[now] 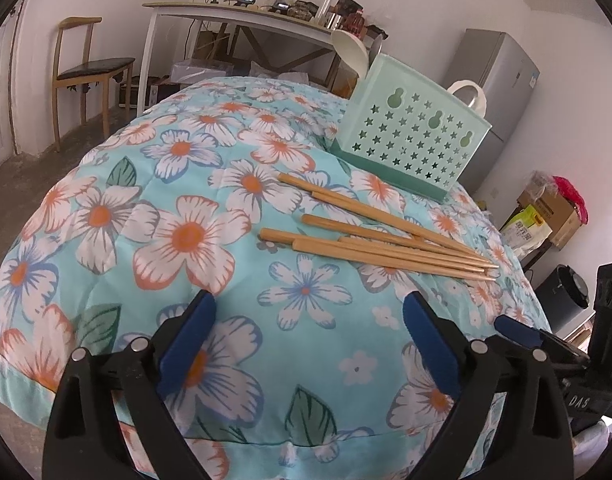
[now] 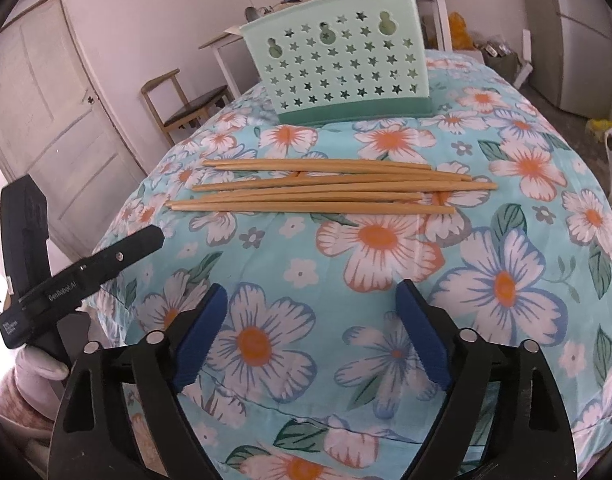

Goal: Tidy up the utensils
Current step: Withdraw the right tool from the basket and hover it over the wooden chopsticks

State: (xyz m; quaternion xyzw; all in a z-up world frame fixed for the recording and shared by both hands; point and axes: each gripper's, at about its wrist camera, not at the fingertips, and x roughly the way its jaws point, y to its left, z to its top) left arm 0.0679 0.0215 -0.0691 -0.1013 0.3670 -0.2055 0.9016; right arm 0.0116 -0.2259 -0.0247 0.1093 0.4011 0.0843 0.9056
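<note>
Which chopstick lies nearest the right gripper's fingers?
The bottom chopstick of the pile in the right wrist view: it is the front one, closest to the open right gripper; the others lie behind it, toward the green holder.

Between the right gripper [image 2: 312, 300] and the chopsticks [image 2: 330, 188] the flowered cloth [image 2: 386, 248] lies bare, so the way forward is free. Just behind the chopsticks stands the green star-holed holder [image 2: 346, 68], upright, and it blocks that side. The left gripper [image 1: 310, 304] also has bare cloth before it. The left gripper sits close at the right gripper's left side.
</note>
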